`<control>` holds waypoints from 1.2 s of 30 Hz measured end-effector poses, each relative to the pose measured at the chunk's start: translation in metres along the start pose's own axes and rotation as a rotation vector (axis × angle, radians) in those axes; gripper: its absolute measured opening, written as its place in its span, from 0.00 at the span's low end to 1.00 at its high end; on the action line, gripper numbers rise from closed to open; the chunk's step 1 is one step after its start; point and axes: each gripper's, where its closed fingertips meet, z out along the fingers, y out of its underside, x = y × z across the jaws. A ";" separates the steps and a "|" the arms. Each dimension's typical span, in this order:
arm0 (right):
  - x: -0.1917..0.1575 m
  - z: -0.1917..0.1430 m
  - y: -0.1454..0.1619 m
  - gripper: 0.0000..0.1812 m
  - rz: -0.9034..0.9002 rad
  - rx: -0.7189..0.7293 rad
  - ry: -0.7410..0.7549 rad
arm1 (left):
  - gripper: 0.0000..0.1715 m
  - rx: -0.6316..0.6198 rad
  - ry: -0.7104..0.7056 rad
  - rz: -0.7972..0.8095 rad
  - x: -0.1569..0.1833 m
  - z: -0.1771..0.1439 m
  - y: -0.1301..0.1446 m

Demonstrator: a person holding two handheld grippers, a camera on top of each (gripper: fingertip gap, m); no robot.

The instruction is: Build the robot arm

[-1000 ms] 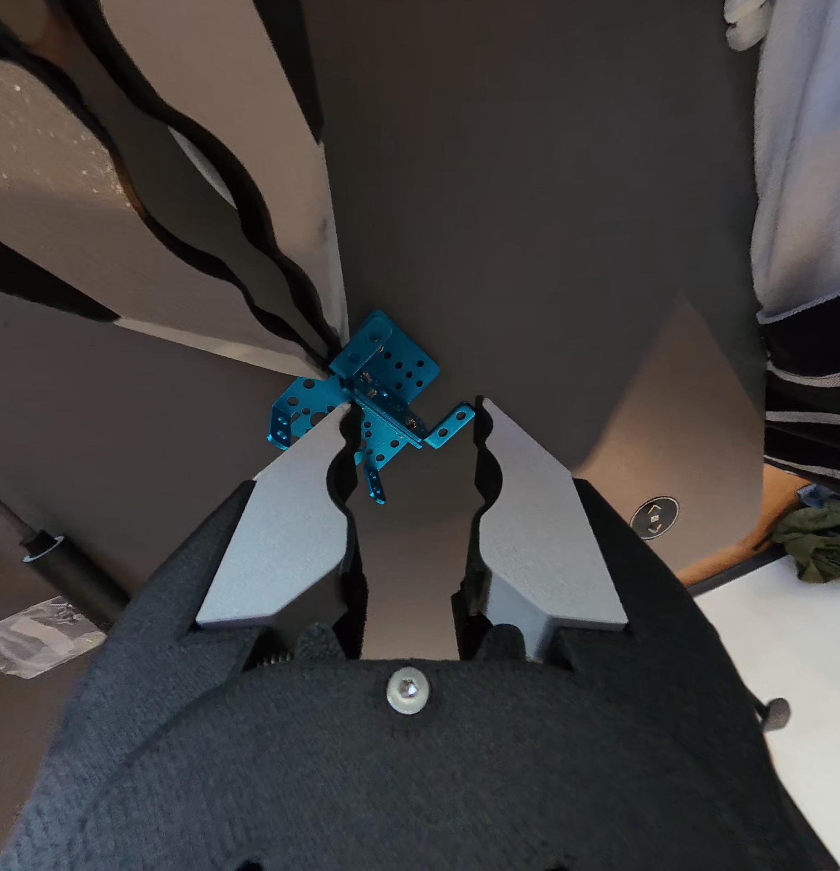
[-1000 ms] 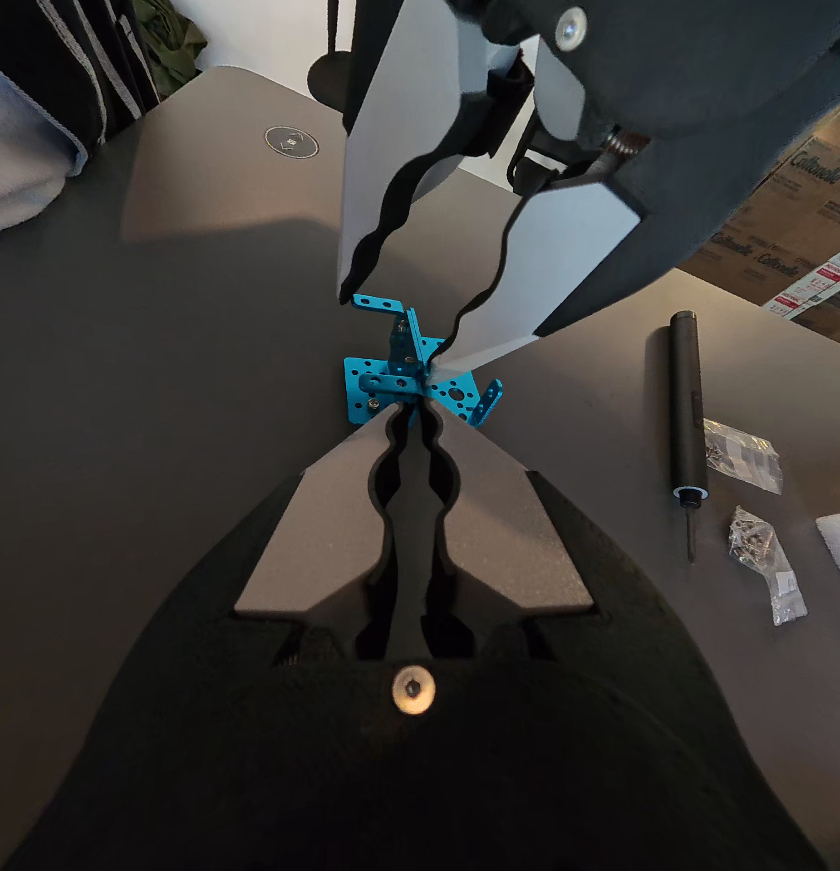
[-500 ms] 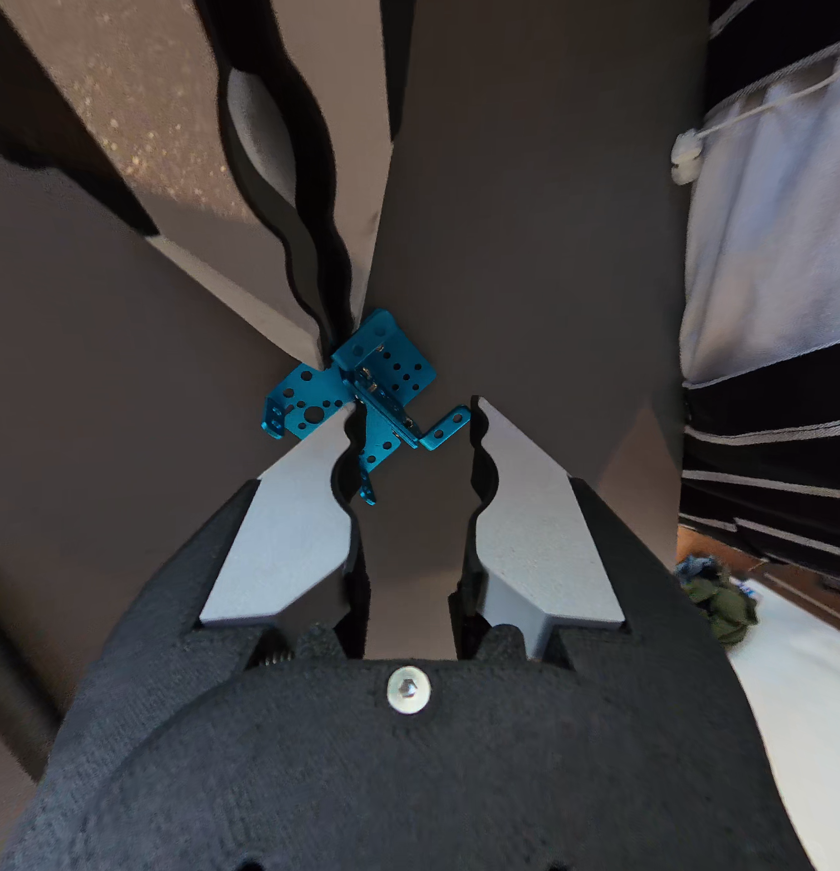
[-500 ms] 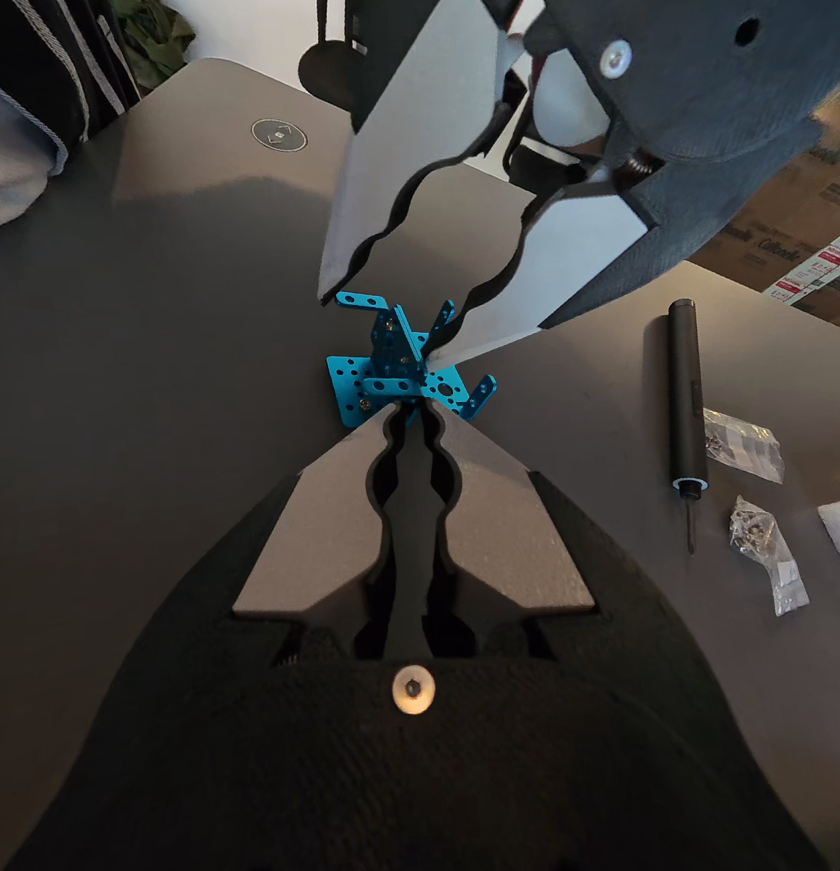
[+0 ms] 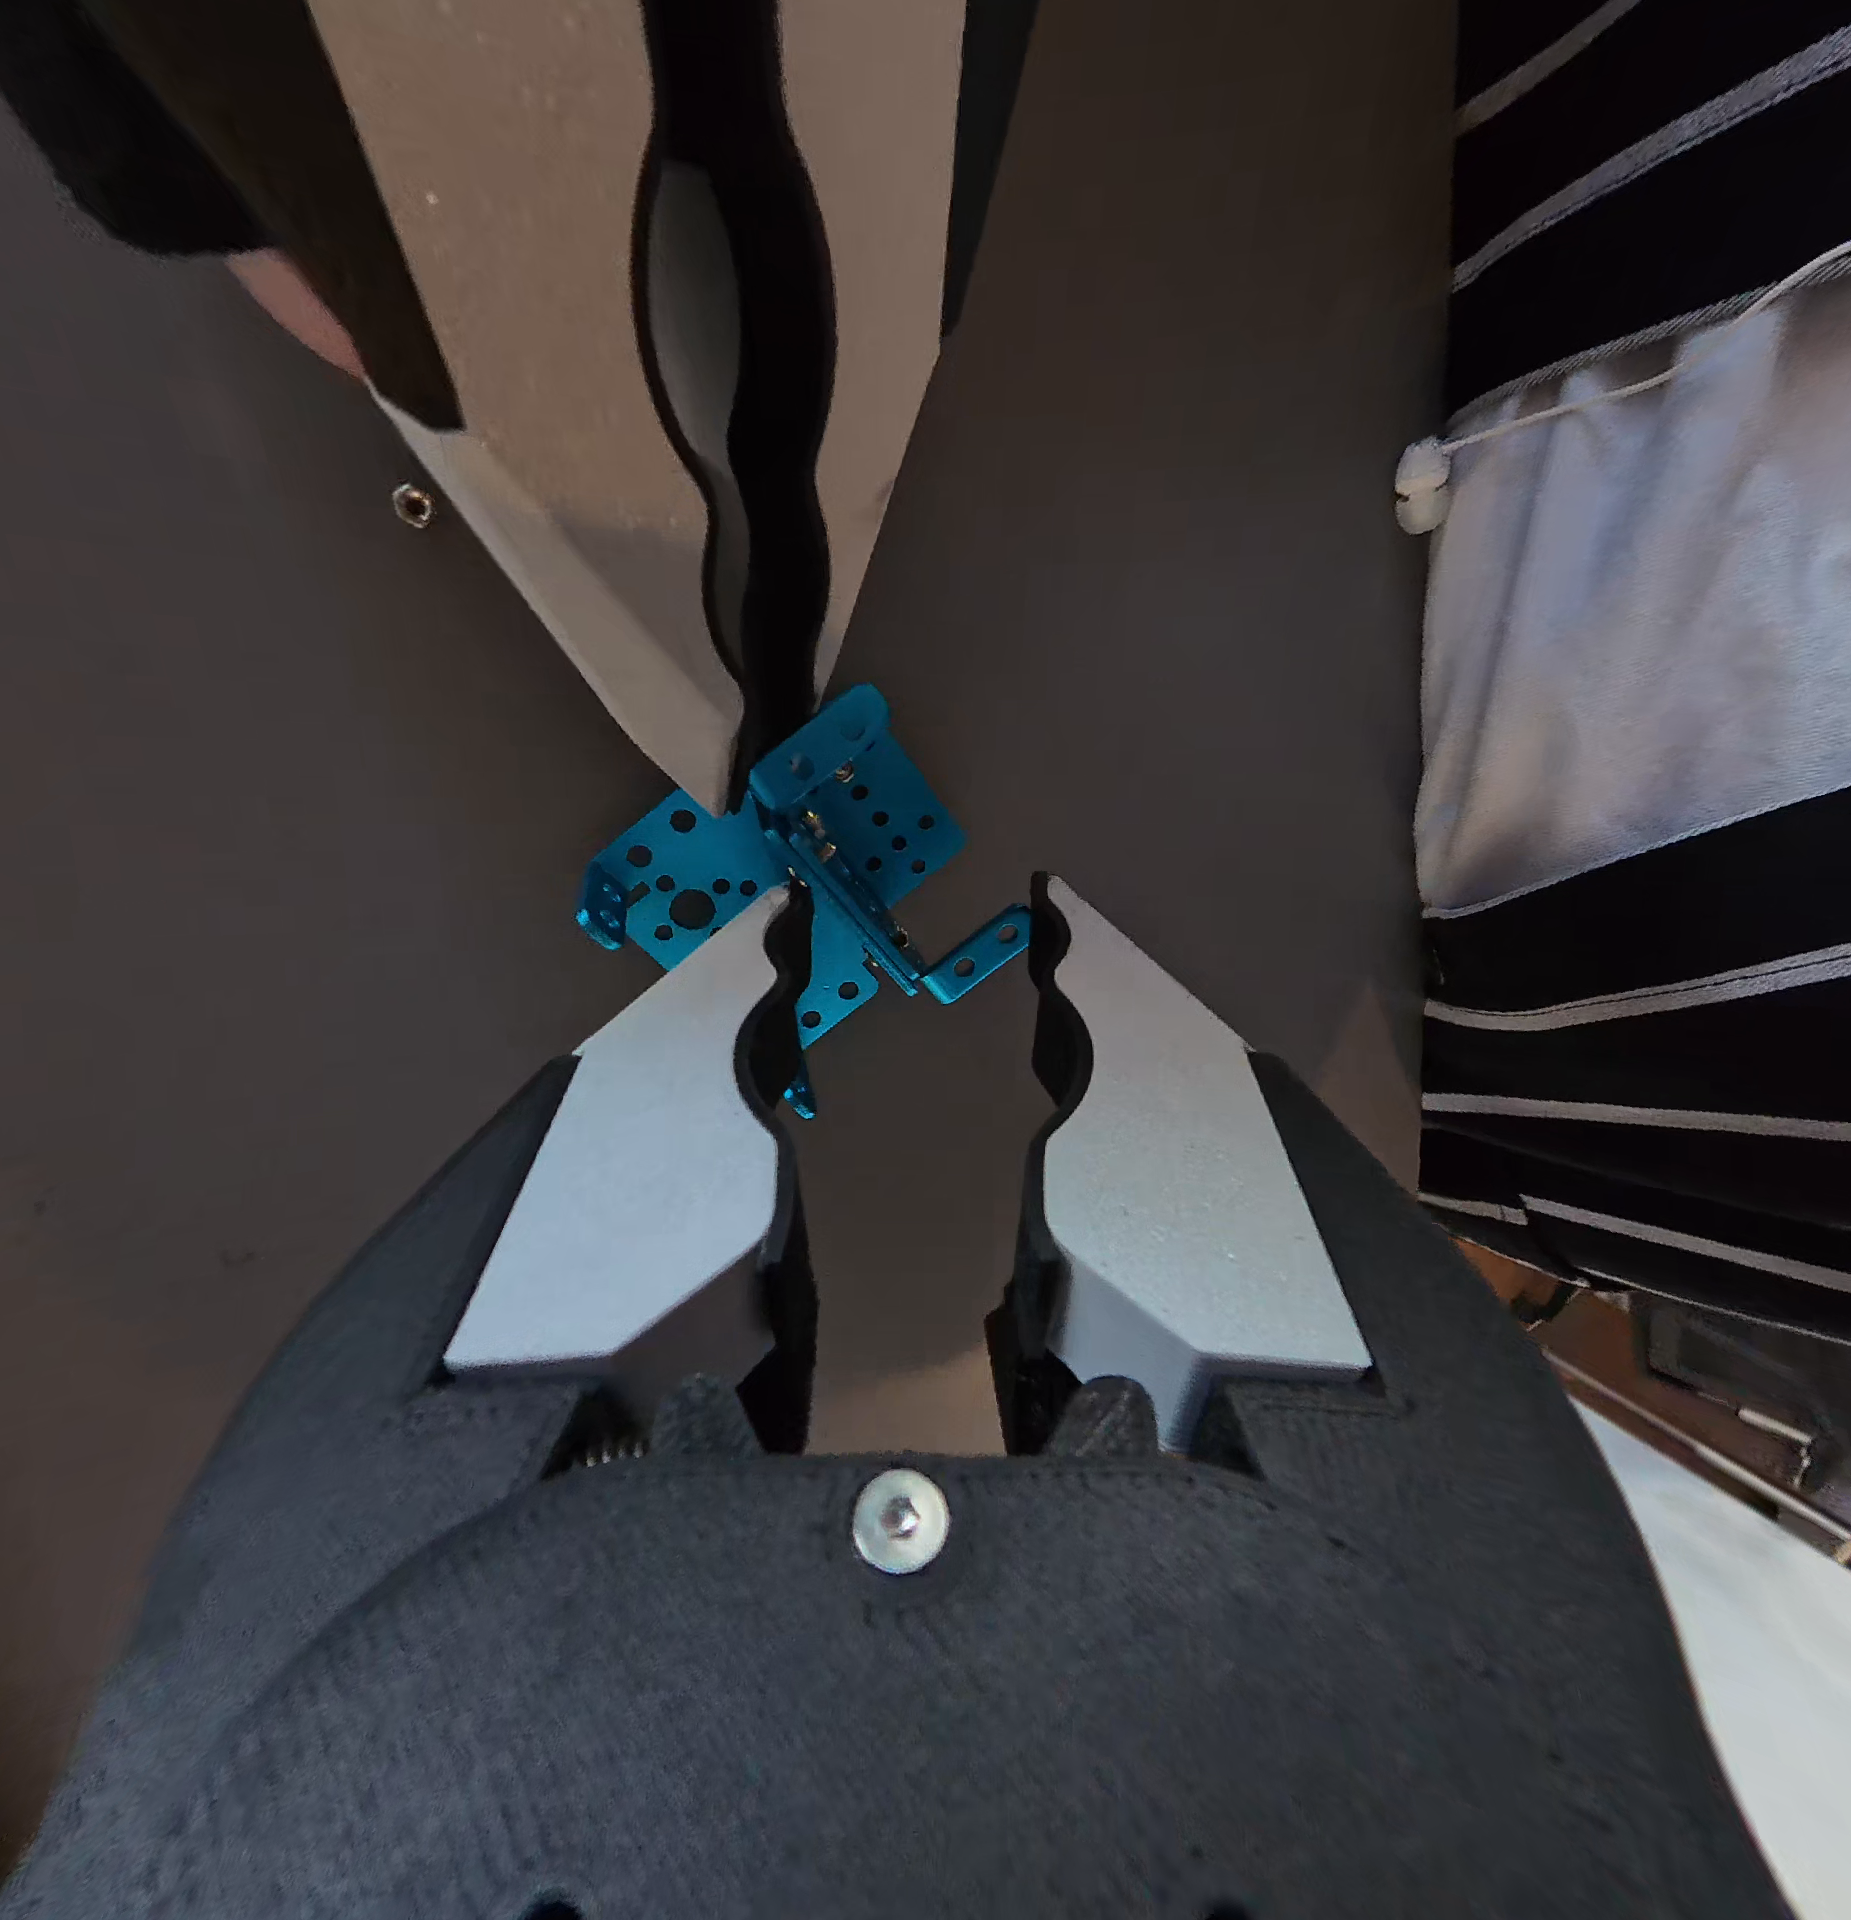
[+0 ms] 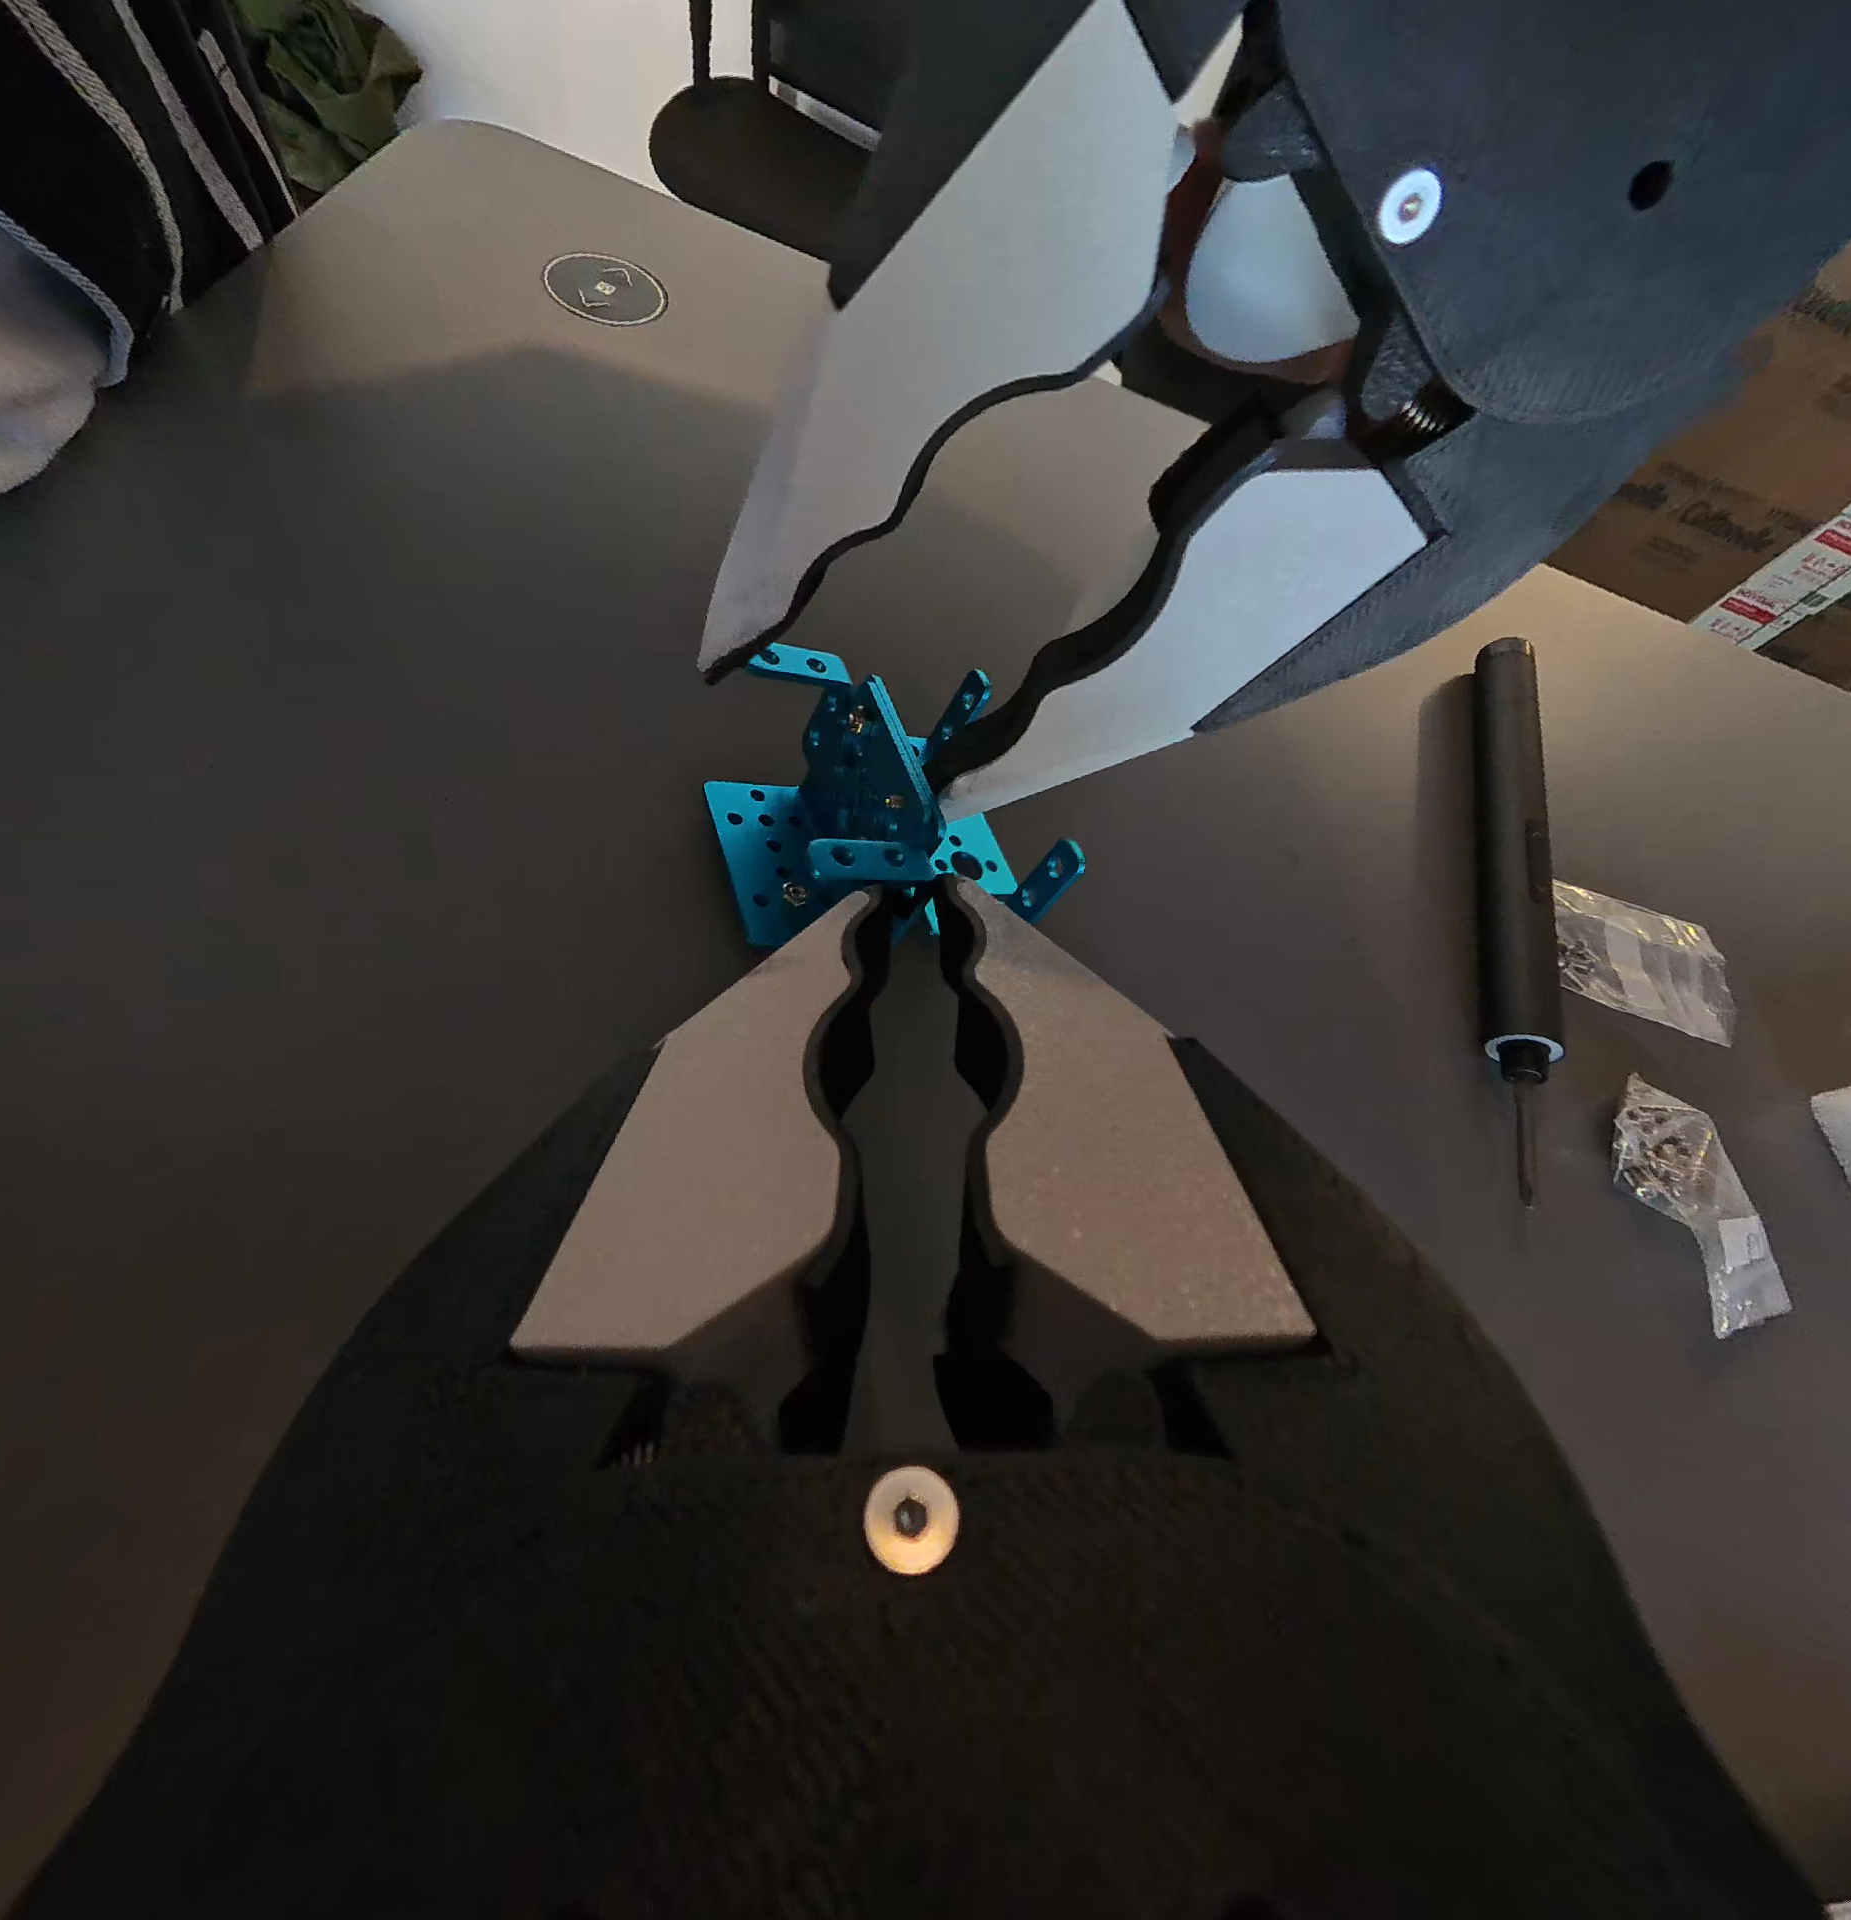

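A blue perforated metal bracket assembly (image 5: 869, 831) sits on the dark grey table (image 5: 277, 935). It also shows in the right wrist view (image 6: 765, 842), with one plate flat and one upright. My right gripper (image 6: 910, 894) is shut on the near edge of the assembly. In the left wrist view it (image 5: 770, 774) comes in from the top. My left gripper (image 5: 913, 888) is open with the assembly between its fingertips, and its left finger (image 5: 692, 1039) lies over the flat plate. In the right wrist view the left gripper (image 6: 838, 732) reaches down from above.
A black screwdriver (image 6: 1513, 852) and two small plastic bags of screws (image 6: 1643, 956) (image 6: 1690, 1195) lie on the table to the right. A round control button (image 6: 604, 289) sits at the far table edge. A person's striped clothing (image 5: 1648, 727) is close by. Cardboard boxes (image 6: 1731, 499) stand behind. Less than 4 cm separates the two grippers' tips. The black screwdriver (image 6: 1513, 852) sits 15 cm or so from the ends of my right fingers.
My left gripper has swung round the assembly and stayed open. The right gripper has kept its hold. The assembly's upright plate shows more in the right wrist view.
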 end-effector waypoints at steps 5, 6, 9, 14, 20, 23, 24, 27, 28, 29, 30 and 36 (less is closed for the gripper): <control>-0.001 -0.003 -0.003 0.10 0.027 0.023 -0.018 | 0.09 0.016 -0.019 0.004 -0.006 0.004 0.000; -0.003 -0.003 -0.002 0.07 0.036 0.019 -0.031 | 0.10 0.019 -0.004 0.000 -0.004 0.004 -0.001; -0.005 -0.003 -0.002 0.03 0.034 0.015 -0.042 | 0.11 0.020 0.018 0.000 -0.001 0.005 -0.001; -0.004 -0.004 -0.001 0.04 0.045 0.016 -0.046 | 0.11 0.041 0.013 -0.014 -0.001 0.006 -0.003; -0.002 -0.005 -0.001 0.07 0.049 0.017 -0.034 | 0.10 0.092 0.025 -0.060 0.000 0.006 -0.005; -0.002 -0.007 -0.001 0.08 0.051 0.014 -0.033 | 0.10 0.097 0.027 -0.067 0.000 0.007 -0.005; -0.002 -0.009 -0.001 0.09 0.055 0.013 -0.029 | 0.10 0.095 0.024 -0.065 0.000 0.007 -0.005; 0.000 -0.020 -0.006 0.11 0.063 0.012 -0.015 | 0.10 0.086 0.011 -0.049 0.000 0.007 -0.005; 0.001 -0.026 -0.006 0.11 0.068 0.000 -0.009 | 0.10 0.083 0.009 -0.048 0.000 0.007 -0.005; 0.002 -0.033 -0.006 0.11 0.077 -0.014 -0.003 | 0.10 0.081 0.007 -0.047 0.000 0.007 -0.005; 0.002 -0.039 -0.004 0.11 0.091 -0.028 0.001 | 0.10 0.081 0.007 -0.047 0.000 0.007 -0.005; 0.010 -0.054 0.034 0.12 0.234 -0.189 0.061 | 0.10 0.082 -0.001 -0.042 0.000 0.007 -0.005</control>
